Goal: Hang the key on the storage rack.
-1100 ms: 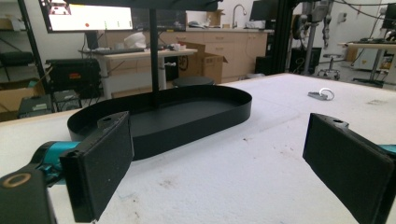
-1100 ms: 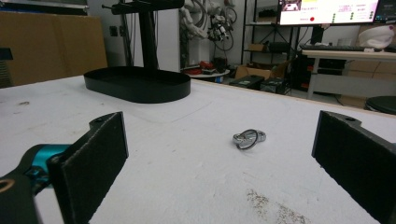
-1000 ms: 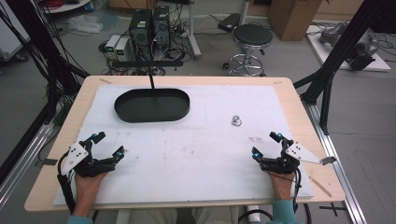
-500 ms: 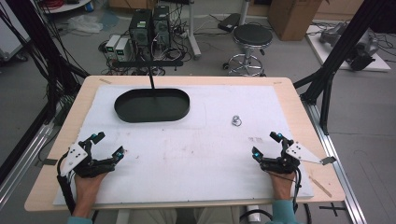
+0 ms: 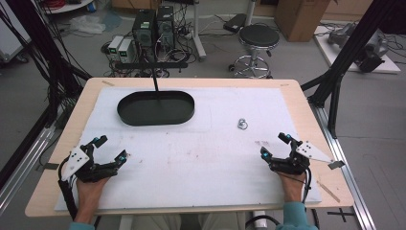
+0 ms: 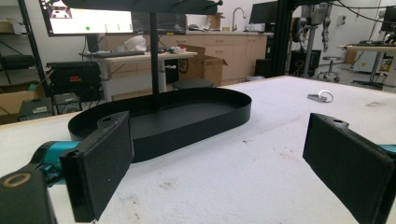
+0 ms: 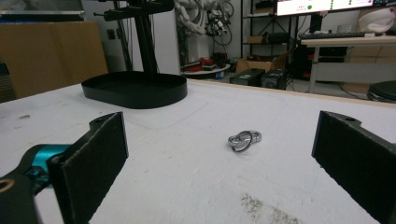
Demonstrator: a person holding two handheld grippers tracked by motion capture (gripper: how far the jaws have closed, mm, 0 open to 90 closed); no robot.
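I have the left gripper point(image 5: 111, 149) resting at the near left of the white mat point(image 5: 201, 163), close to the mat's left edge and near corner, its jaws spread wide with nothing between them. Ahead of it and a little to the right sits the black oval tray point(image 5: 156, 108), at the far side of the mat, its long axis running left to right; a thin black post point(image 5: 155, 82) rises from its far rim. Between my two grippers the middle of the mat lies open, with only faint smudges on it. Right of the tray, well apart from it, lies the small metal ring piece point(image 5: 242, 124), two linked silver loops; in the right gripper view point(image 7: 244, 139) one loop tilts up against the other, and the pair's long axis runs roughly left to right across that view. It sits ahead of the right gripper point(image 5: 274, 145) and a little left of it, with bare mat all round. That gripper rests at the near right, near the mat's right edge, its jaws also spread wide and holding nothing.
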